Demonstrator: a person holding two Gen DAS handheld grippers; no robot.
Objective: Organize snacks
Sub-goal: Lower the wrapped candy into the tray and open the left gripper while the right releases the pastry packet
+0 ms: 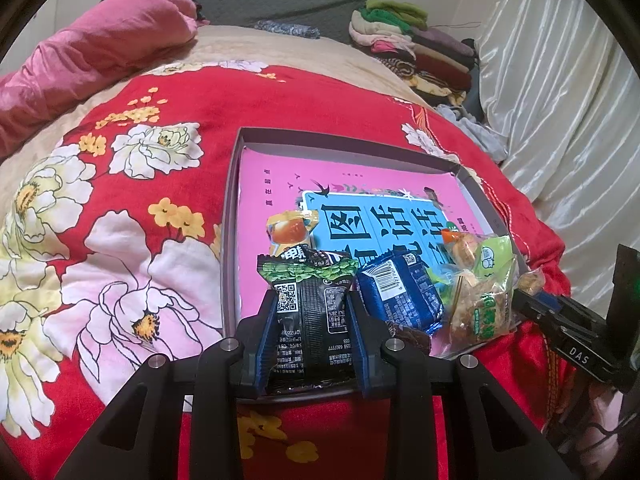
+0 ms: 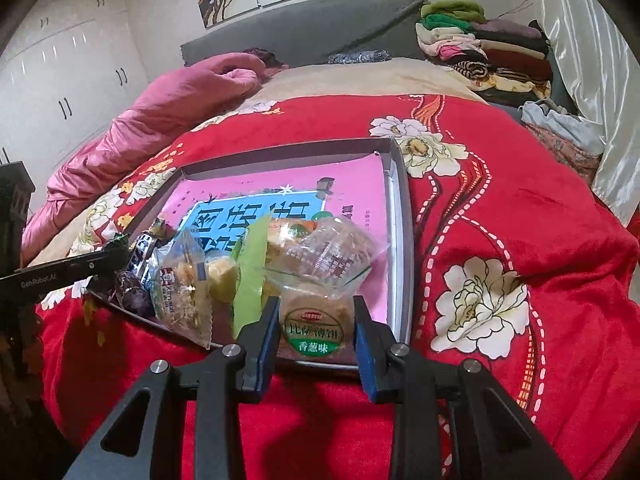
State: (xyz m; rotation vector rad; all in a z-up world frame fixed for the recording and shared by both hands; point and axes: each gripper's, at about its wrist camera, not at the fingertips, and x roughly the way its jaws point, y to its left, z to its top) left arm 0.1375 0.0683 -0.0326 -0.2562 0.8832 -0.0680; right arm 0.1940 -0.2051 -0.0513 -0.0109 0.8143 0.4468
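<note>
Black foil with green beans printed along its top, the packet [image 1: 310, 316] is sitting between the blue pads of the left hand-held gripper [image 1: 311, 332], which is pressing on both its sides over the near edge of the tray [image 1: 230, 216]. In this left view the tray is lying on a red flowered blanket [image 1: 132, 208] on a bed, a pink book [image 1: 360, 184] is lining its floor, and the other snacks are crowding its near end: an orange packet [image 1: 292, 232] just behind the black one, a blue packet [image 1: 400, 296] touching its right side, and clear bags of biscuits [image 1: 480, 300] further right. At the right edge the other tool is showing only in part. In the right view, the right hand-held gripper [image 2: 316, 320] is clamping a clear bag [image 2: 316, 320] of pale biscuits with a green round label, held at the tray's [image 2: 400, 208] near rim, its loose top puffing up behind the fingertips. Left of it a green-edged wrapper [image 2: 250, 280] and a clear bag of shredded filling [image 2: 184, 284] are leaning together, with a purple sweet [image 2: 134, 294] beside the tip of the left tool. These packets look light, crinkly and slippery, and the biscuits inside are probably brittle, so a gentle squeeze across the flat middle of a pack, or on its sealed end, seems safer than a hard pinch. Both packs are hanging low over the tray, and placing them in rows on the free pink area appears to be the step in hand.
</note>
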